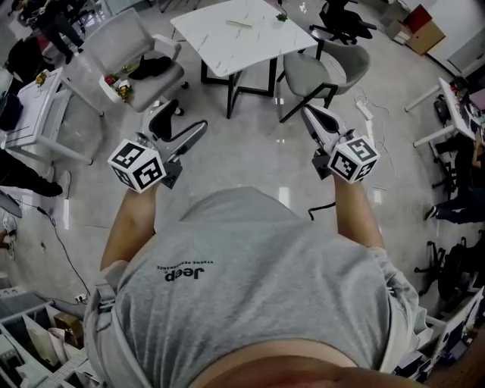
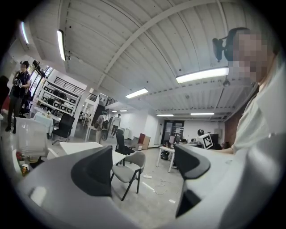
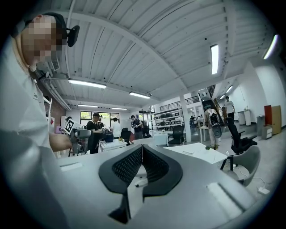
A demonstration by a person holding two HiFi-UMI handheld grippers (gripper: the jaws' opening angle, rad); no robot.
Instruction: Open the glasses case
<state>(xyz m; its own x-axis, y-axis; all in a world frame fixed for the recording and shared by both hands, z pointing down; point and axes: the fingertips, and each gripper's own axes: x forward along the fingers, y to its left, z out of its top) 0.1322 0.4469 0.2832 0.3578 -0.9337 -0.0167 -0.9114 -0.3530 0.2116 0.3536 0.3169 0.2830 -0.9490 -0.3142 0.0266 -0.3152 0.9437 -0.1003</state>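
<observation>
Left gripper (image 1: 186, 117): I hold it level in front of my chest, over the pale floor (image 1: 250, 151), pointing toward the white table (image 1: 227, 42). In the left gripper view its 2 jaws stand wide apart with nothing between the pads. Only the floor and the grey chair (image 2: 129, 163) show through the gap.

Right gripper (image 1: 309, 112): I hold this 1 level too, well apart from the left, aimed toward the grey chair beside the table. In the right gripper view its 2 jaws are closed tip to tip and hold nothing. The table top lies beyond them.

Glasses case: I cannot make it out in any of the 3 views. On the table top lie 1 thin pale item (image 1: 241, 24) and 1 small green item (image 1: 282, 15), both too small to identify.

Contact: neither gripper touches the table or the chair; both are clear of them, on my side.
</observation>
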